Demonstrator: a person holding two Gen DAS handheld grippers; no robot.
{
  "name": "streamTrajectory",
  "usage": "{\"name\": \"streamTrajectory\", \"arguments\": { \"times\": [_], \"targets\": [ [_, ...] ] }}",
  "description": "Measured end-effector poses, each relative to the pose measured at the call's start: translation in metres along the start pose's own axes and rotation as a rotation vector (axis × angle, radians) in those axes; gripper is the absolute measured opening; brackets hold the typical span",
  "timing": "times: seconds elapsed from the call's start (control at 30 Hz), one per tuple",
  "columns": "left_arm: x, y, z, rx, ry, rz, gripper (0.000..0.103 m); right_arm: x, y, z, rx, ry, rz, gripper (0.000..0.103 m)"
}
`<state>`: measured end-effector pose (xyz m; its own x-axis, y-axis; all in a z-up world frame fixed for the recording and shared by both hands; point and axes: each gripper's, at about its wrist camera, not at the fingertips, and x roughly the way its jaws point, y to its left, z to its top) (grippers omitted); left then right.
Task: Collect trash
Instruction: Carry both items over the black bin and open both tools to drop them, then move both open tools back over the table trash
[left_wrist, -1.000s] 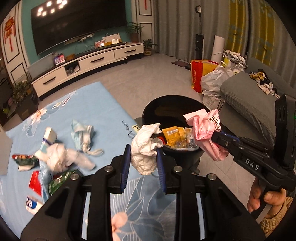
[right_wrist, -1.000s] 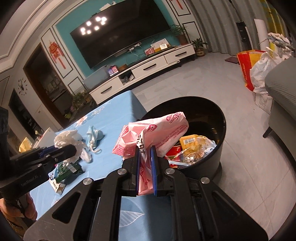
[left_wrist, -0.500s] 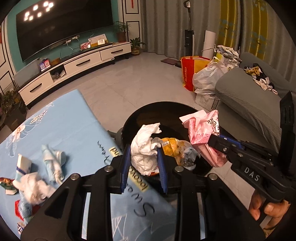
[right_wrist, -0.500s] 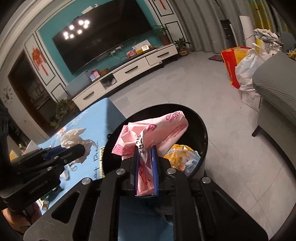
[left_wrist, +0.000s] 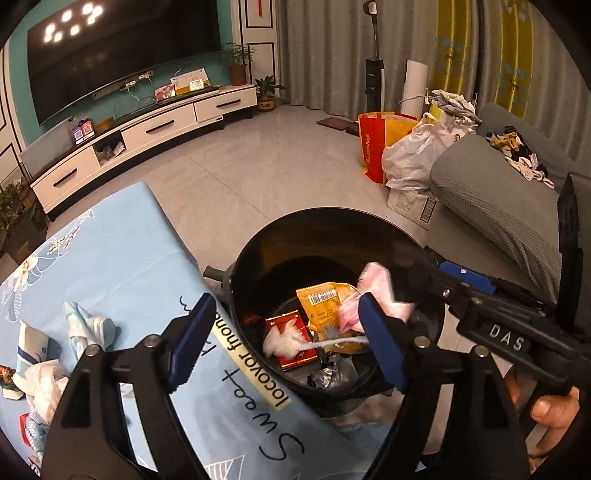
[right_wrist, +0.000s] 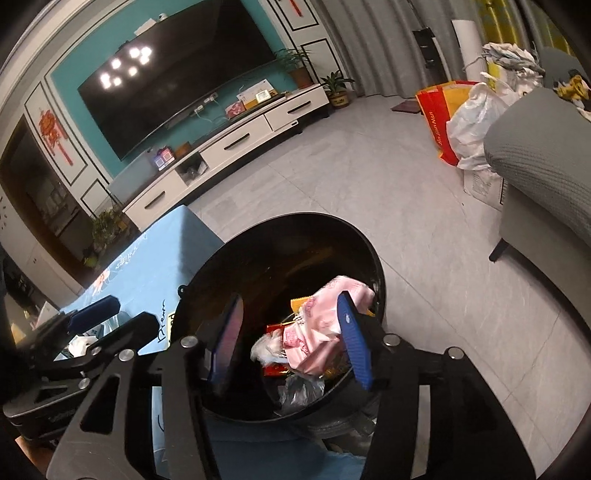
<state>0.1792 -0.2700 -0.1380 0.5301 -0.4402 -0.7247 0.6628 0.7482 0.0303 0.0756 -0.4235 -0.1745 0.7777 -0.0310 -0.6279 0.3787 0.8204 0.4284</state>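
Both grippers have just been opening over the bin (left_wrist: 258, 254); left gripper (left_wrist: 284, 325) spread, empty — tissue (left_wrist: 280, 341) dropped at six o'clock; right gripper (right_wrist: 291, 332) spread — pink bag (right_wrist: 317, 332) falling in; more litter awaits.

wall-mounted television (left_wrist: 110, 55), white tv cabinet (left_wrist: 147, 136), grey sofa (left_wrist: 509, 206), red-yellow shopping bag (left_wrist: 376, 147)

A home living room — a large curved black television (left_wrist: 122, 55) on a teal wall at eleven o'clock, a long white low media cabinet (left_wrist: 144, 136) beneath, grey curtains (left_wrist: 325, 48) at twelve, a grey fabric sofa (left_wrist: 498, 199) at two.
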Motion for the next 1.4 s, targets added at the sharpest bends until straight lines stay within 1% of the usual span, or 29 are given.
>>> {"name": "streamTrajectory", "arguments": {
  "times": [0.03, 0.07, 0.13, 0.17, 0.27, 0.37, 0.5, 0.6, 0.63, 0.73, 0.87, 0.93, 0.97, 1.0, 1.07, 1.13, 1.2, 1.23, 1.27, 1.33, 1.4],
  "targets": [
    [-0.004, 0.002, -0.002, -0.006, 0.001, 0.007, 0.090, -0.001, -0.001, 0.000, 0.006, 0.001, 0.000, 0.061],
    [-0.007, 0.005, -0.004, -0.014, -0.001, 0.009, 0.094, -0.003, -0.002, 0.000, 0.016, 0.003, 0.001, 0.063],
    [-0.016, 0.010, -0.011, -0.039, 0.005, -0.003, 0.096, -0.008, -0.002, -0.003, 0.027, 0.009, 0.005, 0.066],
    [-0.022, 0.015, -0.018, -0.058, 0.012, -0.006, 0.100, -0.012, -0.002, -0.006, 0.027, 0.015, 0.002, 0.070],
    [-0.044, 0.028, -0.038, -0.115, 0.023, -0.022, 0.100, -0.020, -0.001, -0.014, 0.032, 0.038, 0.008, 0.074],
    [-0.070, 0.046, -0.062, -0.194, 0.022, -0.028, 0.100, -0.027, 0.006, -0.025, 0.018, 0.074, 0.024, 0.077],
    [-0.107, 0.075, -0.094, -0.299, 0.015, -0.003, 0.100, -0.035, 0.029, -0.039, -0.019, 0.109, 0.057, 0.082],
    [-0.135, 0.103, -0.120, -0.388, 0.006, 0.035, 0.100, -0.039, 0.054, -0.051, -0.068, 0.144, 0.094, 0.084],
    [-0.147, 0.116, -0.132, -0.434, -0.003, 0.056, 0.100, -0.040, 0.061, -0.053, -0.084, 0.155, 0.103, 0.084],
    [-0.170, 0.144, -0.155, -0.514, -0.015, 0.105, 0.100, -0.041, 0.092, -0.067, -0.165, 0.197, 0.140, 0.084],
    [-0.201, 0.185, -0.196, -0.670, -0.017, 0.218, 0.100, -0.043, 0.133, -0.083, -0.268, 0.243, 0.184, 0.084],
    [-0.211, 0.202, -0.217, -0.738, -0.008, 0.275, 0.100, -0.044, 0.146, -0.090, -0.299, 0.257, 0.195, 0.084],
    [-0.217, 0.210, -0.229, -0.770, -0.018, 0.283, 0.100, -0.044, 0.151, -0.093, -0.309, 0.262, 0.200, 0.084],
    [-0.222, 0.216, -0.238, -0.791, -0.026, 0.275, 0.100, -0.044, 0.159, -0.096, -0.325, 0.270, 0.208, 0.084],
    [-0.227, 0.221, -0.247, -0.788, -0.023, 0.277, 0.100, -0.044, 0.169, -0.101, -0.351, 0.277, 0.217, 0.084],
    [-0.228, 0.217, -0.252, -0.752, -0.014, 0.256, 0.100, -0.044, 0.181, -0.106, -0.383, 0.291, 0.229, 0.084],
    [-0.224, 0.210, -0.257, -0.724, -0.003, 0.196, 0.100, -0.043, 0.191, -0.111, -0.409, 0.307, 0.237, 0.084],
    [-0.224, 0.208, -0.260, -0.718, -0.018, 0.163, 0.100, -0.042, 0.195, -0.113, -0.421, 0.313, 0.240, 0.084],
    [-0.224, 0.207, -0.262, -0.701, -0.039, 0.147, 0.100, -0.041, 0.199, -0.115, -0.433, 0.319, 0.243, 0.084],
    [-0.226, 0.204, -0.259, -0.653, -0.054, 0.141, 0.100, -0.039, 0.207, -0.119, -0.453, 0.330, 0.245, 0.084],
    [-0.225, 0.208, -0.254, -0.632, -0.018, 0.167, 0.100, -0.036, 0.212, -0.121, -0.461, 0.337, 0.248, 0.084]
  ]
}}
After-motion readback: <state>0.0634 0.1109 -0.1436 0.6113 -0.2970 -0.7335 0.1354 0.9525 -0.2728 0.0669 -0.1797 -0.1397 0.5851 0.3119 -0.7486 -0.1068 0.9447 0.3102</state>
